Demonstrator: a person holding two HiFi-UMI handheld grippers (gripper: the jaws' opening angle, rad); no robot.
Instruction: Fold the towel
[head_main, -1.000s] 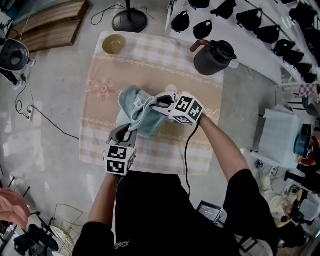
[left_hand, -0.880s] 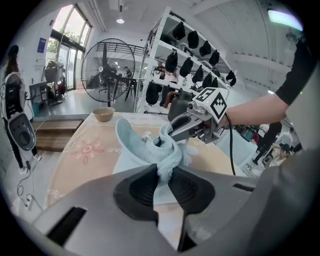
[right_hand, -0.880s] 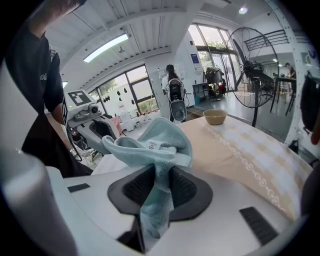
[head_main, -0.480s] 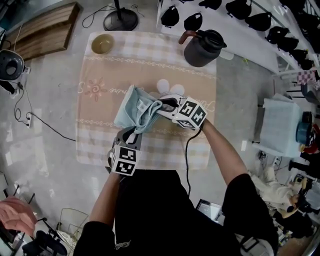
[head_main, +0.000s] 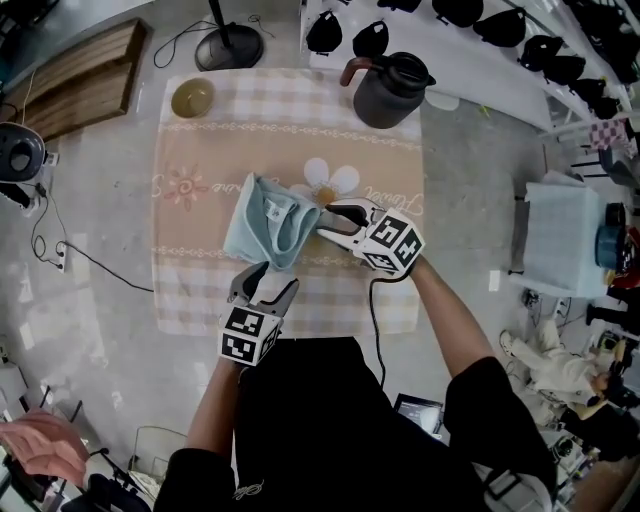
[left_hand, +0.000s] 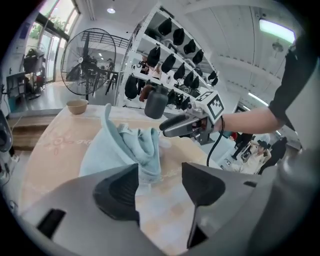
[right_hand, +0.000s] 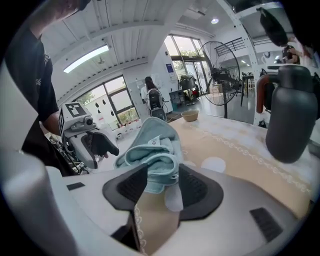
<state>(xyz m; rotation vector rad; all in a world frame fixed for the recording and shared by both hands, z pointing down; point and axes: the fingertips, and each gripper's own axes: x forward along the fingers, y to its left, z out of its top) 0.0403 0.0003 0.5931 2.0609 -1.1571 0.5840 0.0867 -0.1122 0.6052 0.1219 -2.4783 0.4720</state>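
The light blue towel (head_main: 266, 220) lies bunched and partly folded on the checked tablecloth (head_main: 300, 150), left of the white flower print. My left gripper (head_main: 266, 286) sits just near of the towel's lower corner. Its jaws are opening wide and nothing is pinched between them; in the left gripper view the towel (left_hand: 125, 147) lies just ahead of the left gripper (left_hand: 160, 172). My right gripper (head_main: 326, 217) is at the towel's right edge. Its jaws are opening, with the towel's rolled edge (right_hand: 157, 162) loose between them at the right gripper (right_hand: 161, 175).
A black jug (head_main: 388, 88) stands at the cloth's far right and a small bowl (head_main: 191, 97) at its far left. White shelves with black caps (head_main: 470, 25) run behind. A fan base (head_main: 228, 45) and cables lie on the floor beyond the table.
Both grippers held the towel raised between them; their jaws have now spread and the towel rests on the cloth. The left gripper has drawn back toward the near edge.
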